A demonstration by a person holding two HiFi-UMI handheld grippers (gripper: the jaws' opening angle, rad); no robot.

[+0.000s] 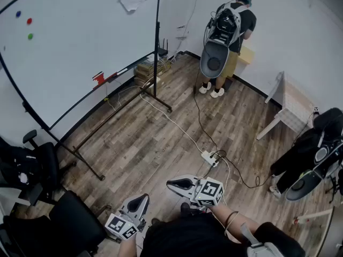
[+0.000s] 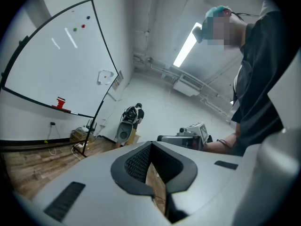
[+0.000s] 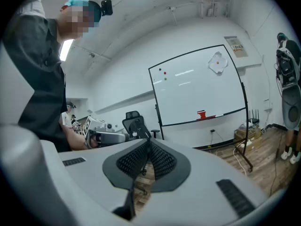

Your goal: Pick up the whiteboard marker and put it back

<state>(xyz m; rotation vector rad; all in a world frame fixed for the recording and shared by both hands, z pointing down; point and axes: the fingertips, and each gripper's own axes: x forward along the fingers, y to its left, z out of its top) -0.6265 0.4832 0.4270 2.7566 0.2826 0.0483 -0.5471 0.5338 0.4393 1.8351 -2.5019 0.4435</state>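
Observation:
A large whiteboard (image 1: 69,36) on a black wheeled stand fills the far left of the head view. On its tray sits a red block (image 1: 98,78), with a thin marker-like stick (image 1: 111,77) lying just right of it. The block also shows in the left gripper view (image 2: 60,102) and the right gripper view (image 3: 201,114). My left gripper (image 1: 140,201) and right gripper (image 1: 177,184) hover low in front of my body, well short of the board. Both are shut and empty, the left gripper (image 2: 151,147) and the right gripper (image 3: 148,145) alike.
A person with a backpack rig (image 1: 228,31) stands at the far wall. A power strip (image 1: 209,158) and cables cross the wooden floor. Office chairs (image 1: 32,165) stand at left, boxes (image 1: 153,68) under the board, and a white table (image 1: 292,108) and black bags (image 1: 321,149) at right.

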